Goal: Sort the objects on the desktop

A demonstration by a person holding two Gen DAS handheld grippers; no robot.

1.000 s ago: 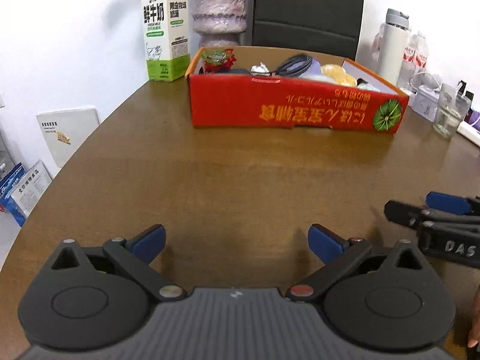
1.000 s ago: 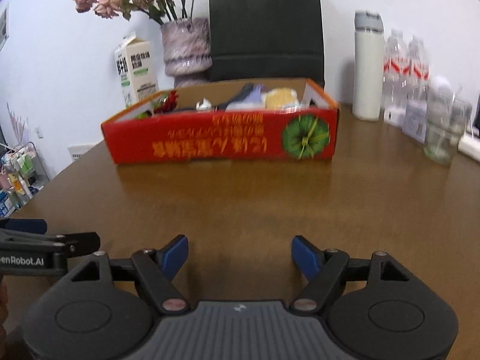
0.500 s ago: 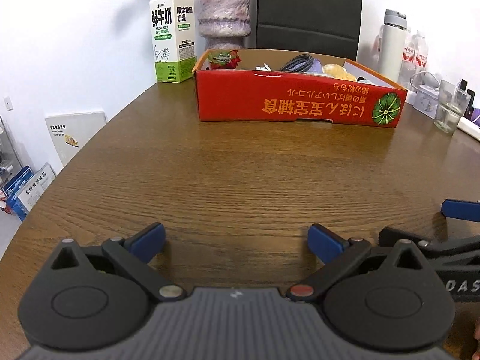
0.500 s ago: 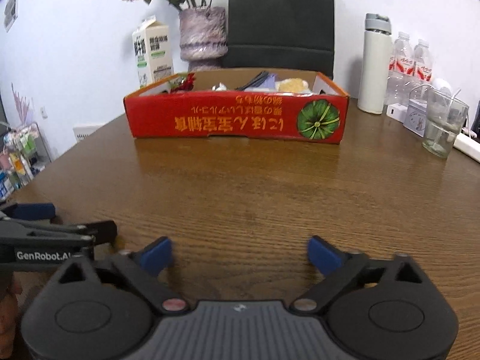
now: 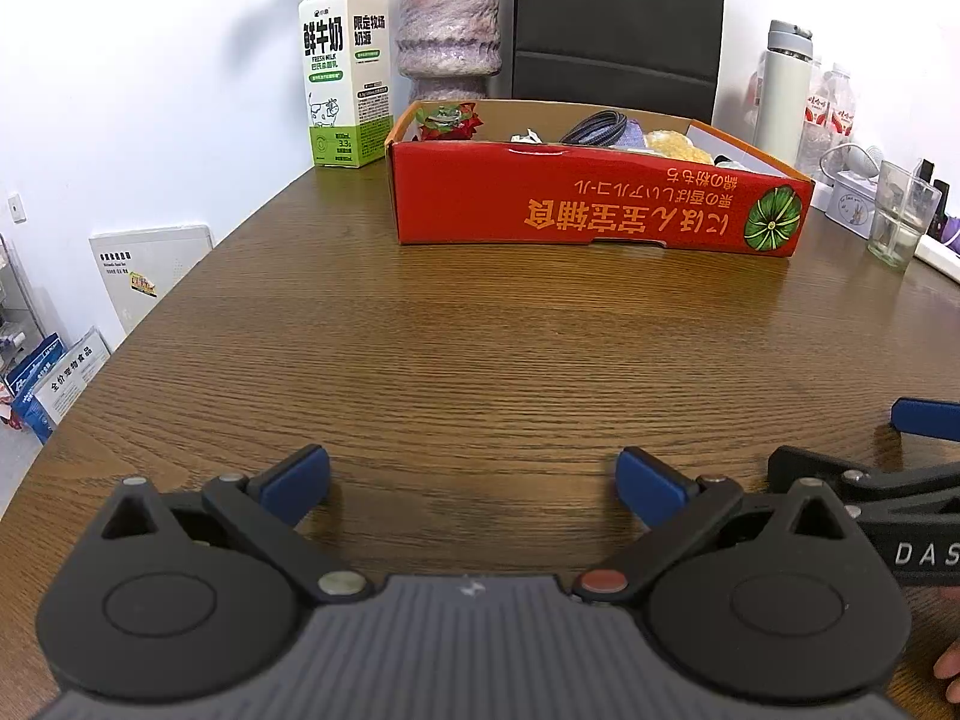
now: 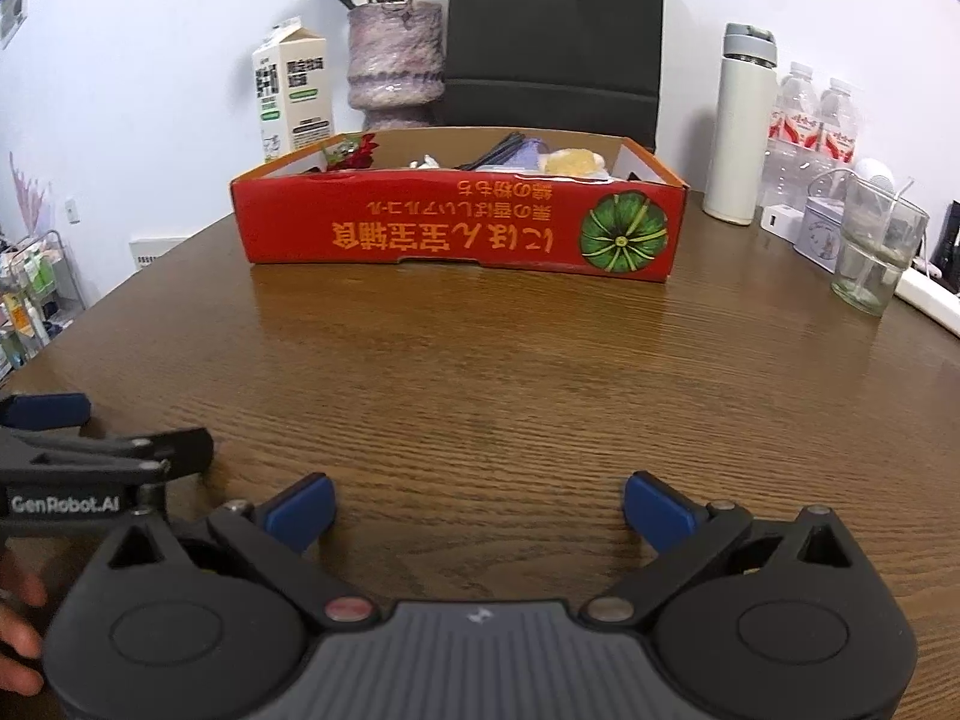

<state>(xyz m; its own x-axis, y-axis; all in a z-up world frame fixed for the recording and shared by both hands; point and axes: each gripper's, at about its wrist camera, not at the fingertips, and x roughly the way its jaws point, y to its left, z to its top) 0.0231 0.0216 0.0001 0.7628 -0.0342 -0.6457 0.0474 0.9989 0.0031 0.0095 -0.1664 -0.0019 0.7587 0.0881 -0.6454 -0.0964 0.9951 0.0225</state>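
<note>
While both tools are held low over the near edge of the worktop, nothing is gripped.
Left tool (image 5: 473, 483): blue pads are spread wide apart, with only bare wood between them.
Right tool (image 6: 479, 504): pads are likewise parted and nothing is held; it is seen just beside the left tool.
Worktop (image 6: 540, 372): brown wood grain; no loose item is seen on the stretch between the tools and the box.
Red box (image 6: 456, 228): an open cardboard tray, set well apart from both tools toward the far side.
Box contents: a coiled dark cable (image 5: 591, 127), a yellow spongy lump (image 5: 675, 145), a red-green trinket (image 5: 447, 120) and crumpled white scraps are seen inside; the rest is hidden by the near wall.
Handling, judged: the items are taken to be light. The cable is limp and best pinched across the bundled coil; the yellow lump would give, so a gentle grip at its middle is advised.
Surroundings: a milk carton (image 5: 345, 66), vase (image 5: 449, 24), flask (image 6: 744, 123) and glass (image 6: 879, 255) stand around the box.
</note>
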